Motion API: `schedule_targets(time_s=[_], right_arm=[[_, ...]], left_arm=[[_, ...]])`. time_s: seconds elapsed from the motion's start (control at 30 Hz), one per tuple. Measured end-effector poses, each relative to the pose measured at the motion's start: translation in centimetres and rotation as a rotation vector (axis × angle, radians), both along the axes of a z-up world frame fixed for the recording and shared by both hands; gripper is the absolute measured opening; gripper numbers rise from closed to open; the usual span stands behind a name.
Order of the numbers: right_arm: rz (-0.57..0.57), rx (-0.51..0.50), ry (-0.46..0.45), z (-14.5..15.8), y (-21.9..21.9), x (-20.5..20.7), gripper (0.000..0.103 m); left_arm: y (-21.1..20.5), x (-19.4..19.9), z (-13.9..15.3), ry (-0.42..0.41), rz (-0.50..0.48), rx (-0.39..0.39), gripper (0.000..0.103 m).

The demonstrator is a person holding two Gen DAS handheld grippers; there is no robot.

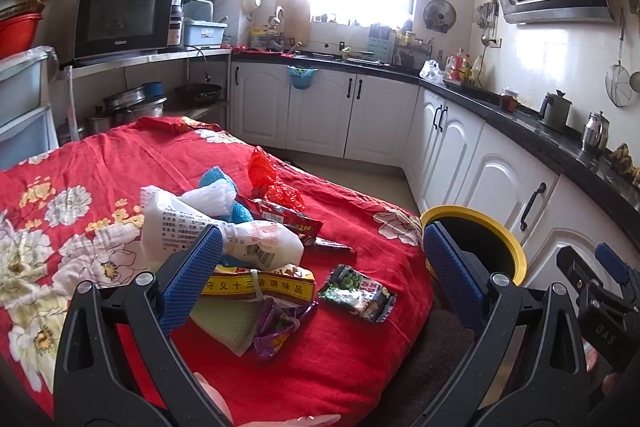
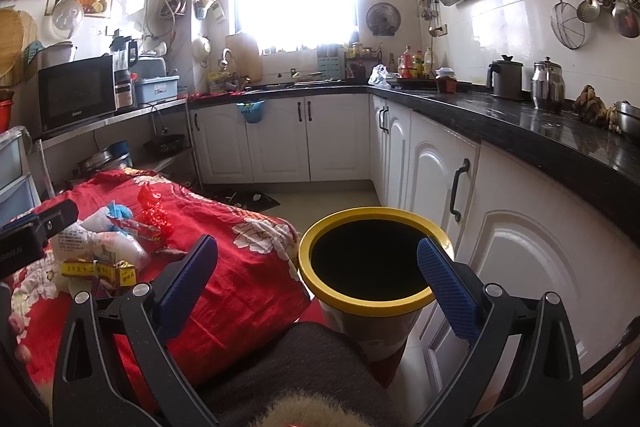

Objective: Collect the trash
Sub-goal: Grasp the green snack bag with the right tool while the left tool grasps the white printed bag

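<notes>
- The left gripper (image 1: 320, 267) hangs over the trash pile, jaws spread wide and holding nothing; its left blue pad (image 1: 192, 279) overlaps a white printed bag (image 1: 240, 239) in view, though contact cannot be told.
- On the red floral cloth (image 1: 340, 367), a dark green snack packet (image 1: 358, 293) lies at about 1 o'clock from that pad; a yellow seasoning wrapper (image 1: 256, 285) and a purple wrapper (image 1: 276, 323) lie just beside it; red crinkled plastic (image 1: 266, 175) sits at 12 o'clock, farther back.
- The right gripper (image 2: 318, 275) is wide too, empty, its fingers framing the yellow-rimmed bin (image 2: 360, 307); the bin stands at 3 o'clock of the cloth, beside the white cabinets (image 2: 520, 267).
</notes>
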State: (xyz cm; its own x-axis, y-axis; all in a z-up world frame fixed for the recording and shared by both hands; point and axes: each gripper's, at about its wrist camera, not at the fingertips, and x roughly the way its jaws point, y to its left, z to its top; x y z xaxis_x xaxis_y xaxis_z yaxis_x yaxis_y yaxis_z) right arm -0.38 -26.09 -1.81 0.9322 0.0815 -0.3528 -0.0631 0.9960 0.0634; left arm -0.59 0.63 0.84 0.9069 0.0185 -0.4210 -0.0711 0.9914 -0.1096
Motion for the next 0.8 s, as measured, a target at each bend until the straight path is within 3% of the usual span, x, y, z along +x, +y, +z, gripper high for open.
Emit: schedule_targets(time_s=[0.4, 0.8], right_arm=[[0.230, -0.076, 0.053, -0.7, 4.4, 1.3, 0.097], [0.469, -0.128, 0.243, -3.1, 8.5, 5.5, 0.097]], left_arm=[[5.3, 0.6, 0.3, -0.007, 0.136, -0.075, 0.092], [12.6, 1.6, -0.6, 0.074, 0.307, -0.113, 0.092]])
